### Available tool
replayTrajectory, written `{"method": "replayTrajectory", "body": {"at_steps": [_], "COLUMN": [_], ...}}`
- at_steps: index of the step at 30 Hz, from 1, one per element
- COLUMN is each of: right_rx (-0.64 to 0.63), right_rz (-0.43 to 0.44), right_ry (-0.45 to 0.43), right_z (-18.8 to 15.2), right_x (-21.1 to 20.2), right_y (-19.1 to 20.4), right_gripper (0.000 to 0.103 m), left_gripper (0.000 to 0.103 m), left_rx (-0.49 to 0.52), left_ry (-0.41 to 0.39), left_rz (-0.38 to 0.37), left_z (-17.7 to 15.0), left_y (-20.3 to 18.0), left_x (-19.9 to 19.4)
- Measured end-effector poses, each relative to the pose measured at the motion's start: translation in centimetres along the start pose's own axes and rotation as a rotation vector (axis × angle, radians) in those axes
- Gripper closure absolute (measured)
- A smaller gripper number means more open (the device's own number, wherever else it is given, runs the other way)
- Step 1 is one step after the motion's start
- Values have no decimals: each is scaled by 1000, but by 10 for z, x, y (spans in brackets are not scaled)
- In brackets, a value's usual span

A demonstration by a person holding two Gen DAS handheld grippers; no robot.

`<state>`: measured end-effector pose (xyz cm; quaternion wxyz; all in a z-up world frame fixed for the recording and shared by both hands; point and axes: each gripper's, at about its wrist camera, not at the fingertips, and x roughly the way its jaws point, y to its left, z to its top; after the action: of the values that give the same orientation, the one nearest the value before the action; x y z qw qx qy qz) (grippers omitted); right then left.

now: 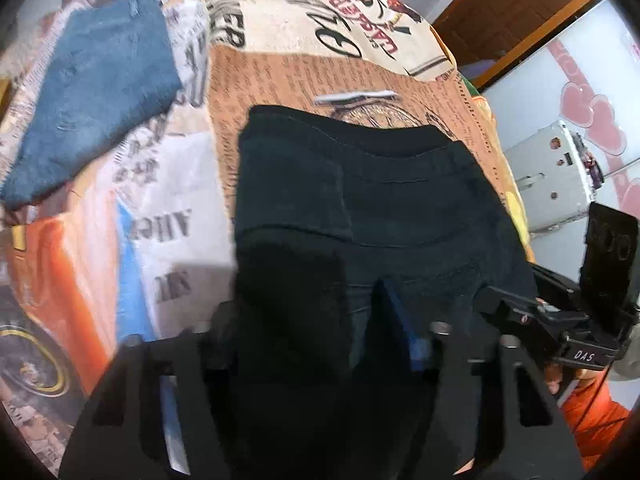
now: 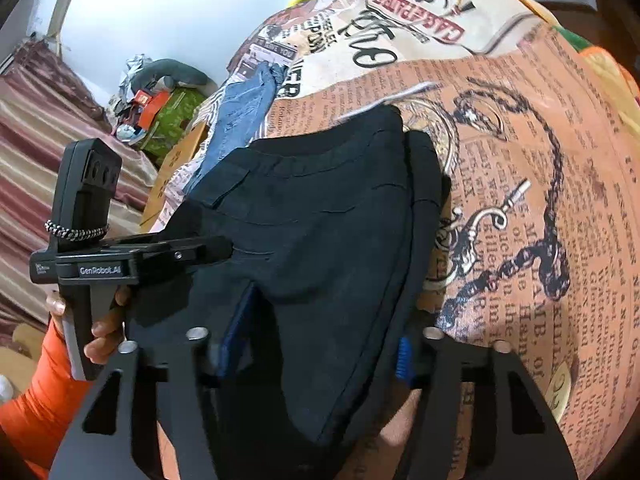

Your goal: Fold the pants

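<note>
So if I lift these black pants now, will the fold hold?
Probably not: the black pants look soft and floppy, so free edges should droop. Stacked layers suggest some bulk. The printed cloth beneath may drag them.

Black pants (image 1: 360, 208) and jeans (image 1: 96, 96) on printed cloth (image 1: 280, 76).

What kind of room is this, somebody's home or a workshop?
Probably a home, likely a bedroom: black pants lie on a newspaper-print cloth, folded blue jeans beside them, and a striped bed or sofa cover nearby.
</note>
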<state>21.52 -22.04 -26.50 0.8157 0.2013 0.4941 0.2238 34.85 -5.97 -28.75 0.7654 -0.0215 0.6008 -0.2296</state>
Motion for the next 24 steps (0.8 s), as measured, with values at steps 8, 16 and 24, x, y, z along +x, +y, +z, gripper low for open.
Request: {"method": "replayTrajectory", "body": {"at_steps": [8,16,24], "right_rx": [-80,-172,-321], "right_rz": [-3,6,12], "right_ry": [-48,-104,-195], "right_z": [3,17,58], "right_x": [-19,-35,-46], "right_y": [19,52,101], "right_gripper": [80,81,82], "left_gripper": [76,79,79], "left_rx": [57,57,36], "left_ry": [-79,-205,-384], "left_rz": [80,110,167], "left_z": [-22,-28,-14], "left_y": [-17,-22,-8], "left_x": [-25,-73,-140]}}
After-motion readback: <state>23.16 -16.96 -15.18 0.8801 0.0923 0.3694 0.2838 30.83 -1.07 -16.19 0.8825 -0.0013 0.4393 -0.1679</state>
